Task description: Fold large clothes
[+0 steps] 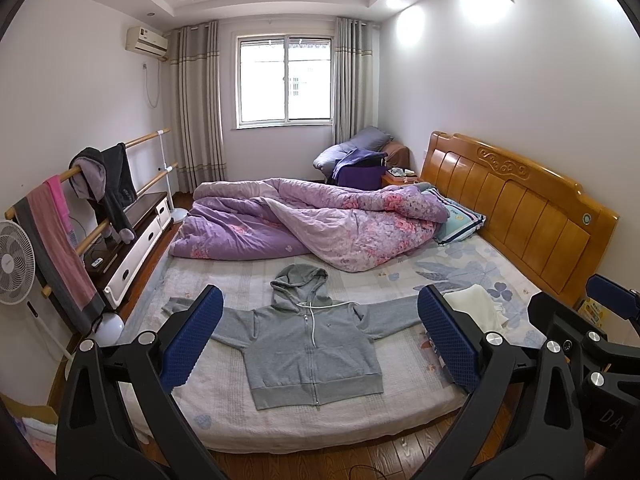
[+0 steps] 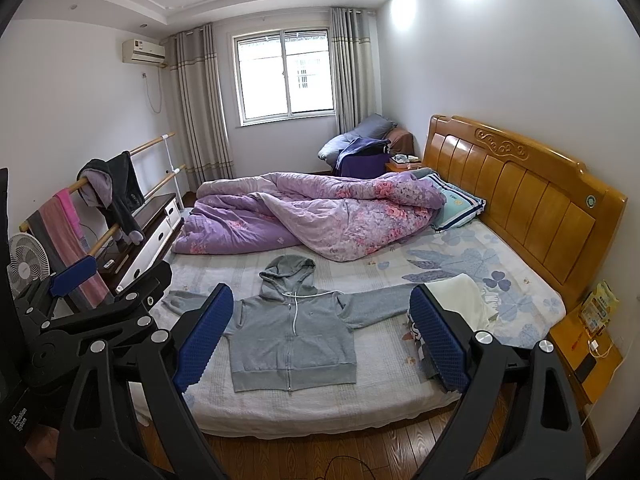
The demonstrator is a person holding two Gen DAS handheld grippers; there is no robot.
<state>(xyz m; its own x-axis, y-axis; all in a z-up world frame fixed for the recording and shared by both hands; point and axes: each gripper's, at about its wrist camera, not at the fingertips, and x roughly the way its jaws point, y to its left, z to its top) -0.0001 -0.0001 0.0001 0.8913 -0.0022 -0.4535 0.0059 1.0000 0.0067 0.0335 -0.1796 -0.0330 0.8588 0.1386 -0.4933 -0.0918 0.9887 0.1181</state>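
A grey zip-up hoodie (image 1: 312, 344) lies flat and face up on the near half of the bed (image 1: 224, 408), sleeves spread to both sides, hood toward the quilt. It also shows in the right wrist view (image 2: 292, 332). My left gripper (image 1: 320, 340) is open and empty, held above the floor in front of the bed. My right gripper (image 2: 320, 336) is open and empty too, beside the left one. Each gripper's blue pads (image 1: 192, 336) frame the hoodie from a distance. The right gripper also shows at the right edge of the left wrist view (image 1: 612, 300).
A crumpled purple floral quilt (image 1: 312, 224) covers the far half of the bed. A folded white cloth (image 1: 476, 308) lies by the right sleeve. The wooden headboard (image 1: 520, 204) stands right, a bedside table (image 2: 588, 348) near it. A clothes rack (image 1: 92, 200), fan (image 1: 14, 268) and cabinet stand left.
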